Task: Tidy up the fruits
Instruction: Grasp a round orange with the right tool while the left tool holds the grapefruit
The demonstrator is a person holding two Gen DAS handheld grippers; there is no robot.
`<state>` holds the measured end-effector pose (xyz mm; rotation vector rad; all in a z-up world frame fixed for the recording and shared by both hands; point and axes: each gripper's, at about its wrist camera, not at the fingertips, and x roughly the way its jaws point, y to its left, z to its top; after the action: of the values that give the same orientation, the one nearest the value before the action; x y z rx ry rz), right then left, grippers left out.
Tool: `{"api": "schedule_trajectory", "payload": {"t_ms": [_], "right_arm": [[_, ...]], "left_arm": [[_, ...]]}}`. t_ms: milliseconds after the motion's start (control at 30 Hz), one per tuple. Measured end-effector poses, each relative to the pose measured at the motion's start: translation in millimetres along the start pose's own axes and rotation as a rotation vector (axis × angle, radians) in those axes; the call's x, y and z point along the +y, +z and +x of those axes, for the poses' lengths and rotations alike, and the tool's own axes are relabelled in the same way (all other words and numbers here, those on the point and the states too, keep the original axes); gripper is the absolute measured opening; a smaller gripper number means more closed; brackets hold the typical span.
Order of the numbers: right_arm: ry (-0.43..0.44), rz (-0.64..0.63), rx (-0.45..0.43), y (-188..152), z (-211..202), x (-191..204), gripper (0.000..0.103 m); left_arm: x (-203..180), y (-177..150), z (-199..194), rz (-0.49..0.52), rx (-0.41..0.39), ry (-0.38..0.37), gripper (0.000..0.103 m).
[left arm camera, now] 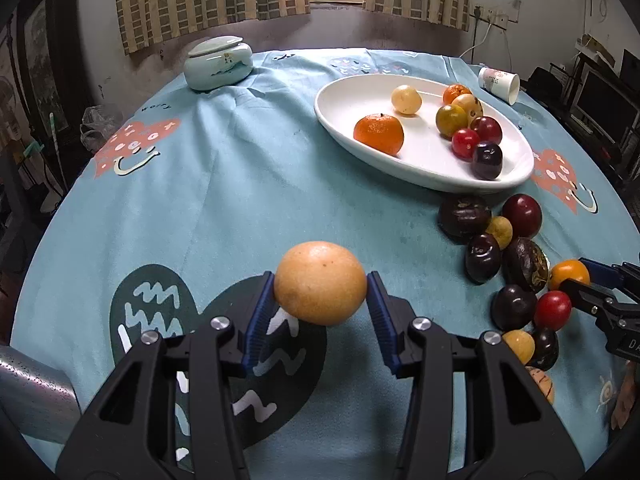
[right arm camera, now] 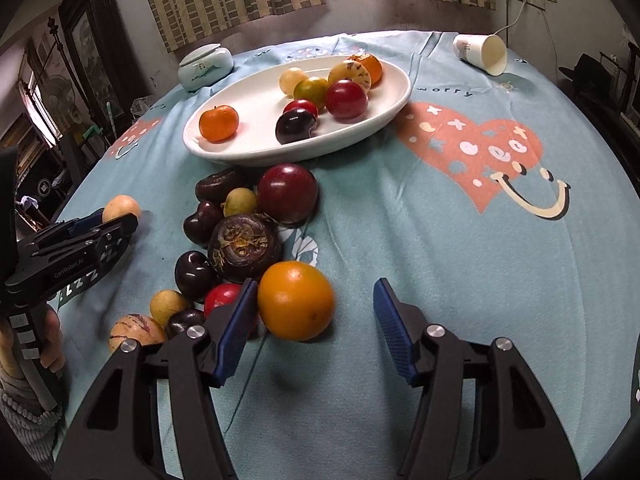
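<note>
Left hand-held gripper (left arm camera: 320, 300) pinching a big yellow-orange fruit (left arm camera: 320, 283) between both blue pads (left arm camera: 262, 312), up above the blue cloth (left arm camera: 224, 184) near the front edge of the surface. Seen from the right wrist view too, far off at the left edge, with a bare hand around the handle.

Right hand-held gripper (right arm camera: 316, 312) spread wide, low by the front of the surface. Orange fruit (right arm camera: 295, 301) sitting between the fingers, touching or almost touching the left pad (right arm camera: 236, 332), well apart from the other pad. Not squeezed.

White oval plate (right arm camera: 392, 100) toward the back of the surface, right of the middle in the left wrist view. Eight fruits inside: one mandarin (right arm camera: 218, 123) alone at one end, then a bunch close together at the other end, with a dark plum (right arm camera: 296, 125), two red ones, a greenish-yellow one, a pale one, a speckled one and another orange one.

Pile of loose fruit (right arm camera: 236, 220) on the cloth just in front of the plate: a big dark red one (right arm camera: 287, 193), a rough brown one (right arm camera: 244, 247), dark cherries, small yellow ones, a red one, a stripy one near the front edge.

Pale green lidded jar (left arm camera: 218, 63) at the back left edge. Paper cup (right arm camera: 480, 54) lying on its side at the back right edge.
</note>
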<state>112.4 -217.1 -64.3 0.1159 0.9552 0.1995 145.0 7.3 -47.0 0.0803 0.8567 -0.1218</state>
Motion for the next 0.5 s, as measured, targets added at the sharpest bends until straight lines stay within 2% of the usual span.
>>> {"api": "schedule_trajectory", "payload": {"t_ms": [133,200,300,500], "right_arm": [[-0.051,-0.052,0.003,-1.7,5.7,10.0,0.061],[-0.046,-0.049,0.002,-0.8,5.5,8.0,0.05],[-0.032,-0.047,0.0,-0.1,4.9,7.5,0.039],[-0.037,-0.057,-0.004,-0.1,3.9,10.3,0.038]], "left_arm": [[-2.1,0.9,-4.2,0.014,-0.02,0.009,0.047],[-2.4,1.2,-5.8,0.016,-0.027,0.013,0.047],[-3.0,1.6,-8.3,0.02,-0.043,0.024,0.047],[-5.3,1.6,-13.3,0.03,-0.071,0.041,0.047]]}}
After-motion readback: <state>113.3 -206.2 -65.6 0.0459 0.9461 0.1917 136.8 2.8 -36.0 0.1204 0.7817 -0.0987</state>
